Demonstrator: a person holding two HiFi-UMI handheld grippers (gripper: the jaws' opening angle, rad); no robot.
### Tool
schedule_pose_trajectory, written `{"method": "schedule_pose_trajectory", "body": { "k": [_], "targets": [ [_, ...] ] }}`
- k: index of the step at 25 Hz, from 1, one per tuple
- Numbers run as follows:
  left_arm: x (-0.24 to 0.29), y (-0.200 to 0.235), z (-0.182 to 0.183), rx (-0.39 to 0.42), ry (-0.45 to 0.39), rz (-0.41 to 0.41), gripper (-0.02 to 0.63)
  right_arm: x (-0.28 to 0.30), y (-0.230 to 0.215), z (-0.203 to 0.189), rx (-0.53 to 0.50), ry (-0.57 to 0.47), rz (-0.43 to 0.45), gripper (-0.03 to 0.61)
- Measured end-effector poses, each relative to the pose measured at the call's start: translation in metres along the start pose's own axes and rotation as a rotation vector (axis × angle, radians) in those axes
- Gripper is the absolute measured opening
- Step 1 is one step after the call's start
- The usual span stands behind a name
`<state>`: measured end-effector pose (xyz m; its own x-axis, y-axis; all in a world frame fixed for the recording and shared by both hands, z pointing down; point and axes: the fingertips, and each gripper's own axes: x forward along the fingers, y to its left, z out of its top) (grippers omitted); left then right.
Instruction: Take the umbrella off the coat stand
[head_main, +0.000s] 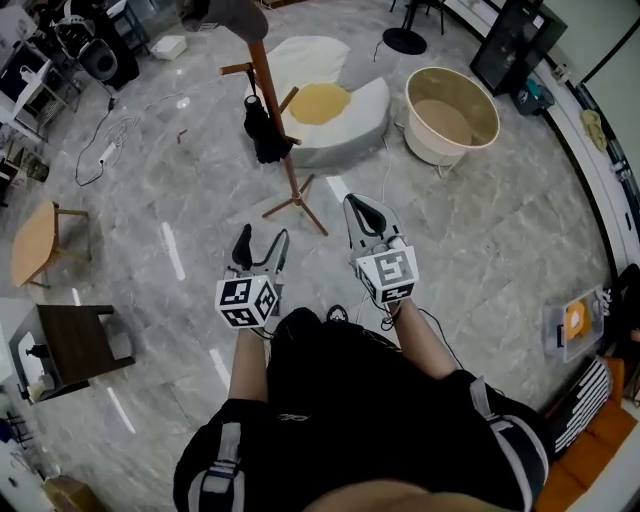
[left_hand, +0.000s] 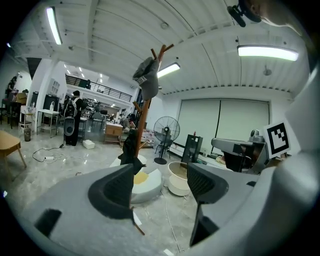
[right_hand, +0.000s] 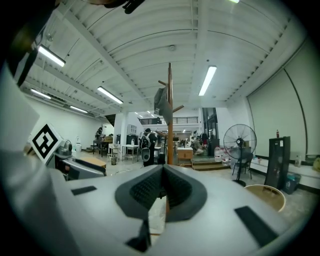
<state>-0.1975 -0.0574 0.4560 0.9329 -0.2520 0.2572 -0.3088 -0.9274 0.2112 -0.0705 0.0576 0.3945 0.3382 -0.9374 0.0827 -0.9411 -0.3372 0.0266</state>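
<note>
The wooden coat stand (head_main: 278, 120) rises from the marble floor ahead of me, a grey cap (head_main: 236, 14) on its top. A folded black umbrella (head_main: 264, 126) hangs from a peg halfway up the pole. My left gripper (head_main: 264, 238) is open and empty, well short of the stand's feet. My right gripper (head_main: 362, 206) is shut on nothing, to the right of the base. In the left gripper view the umbrella (left_hand: 129, 148) and stand (left_hand: 144, 112) show just above the left pad, between the open jaws of the left gripper (left_hand: 160, 184). The right gripper view has the pole (right_hand: 170, 115) straight above the right gripper (right_hand: 162, 187).
A white and yellow egg-shaped cushion (head_main: 335, 105) lies behind the stand, a round beige tub (head_main: 451, 115) to its right. A small wooden table (head_main: 36, 240) and a dark chair (head_main: 78, 342) stand at the left. Cables (head_main: 108, 140) trail on the floor. A floor fan (left_hand: 166, 131) is farther back.
</note>
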Motion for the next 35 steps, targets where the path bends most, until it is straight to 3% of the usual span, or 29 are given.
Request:
{"method": "schedule_pose_trajectory", "body": {
  "k": [15,26,35],
  "targets": [
    [0.127,0.08,0.029,0.018,0.065,0.031,0.345,0.113,-0.069,-0.018,0.007,0.058,0.0,0.005],
    [0.215,0.131,0.045,0.048,0.13,-0.017,0.368,0.195,-0.103,-0.025,0.031,0.113,-0.028,0.005],
    [0.266,0.16,0.029,0.063,0.183,-0.08,0.416,0.237,-0.117,-0.046,0.055,0.156,-0.071,0.005]
  ]
}}
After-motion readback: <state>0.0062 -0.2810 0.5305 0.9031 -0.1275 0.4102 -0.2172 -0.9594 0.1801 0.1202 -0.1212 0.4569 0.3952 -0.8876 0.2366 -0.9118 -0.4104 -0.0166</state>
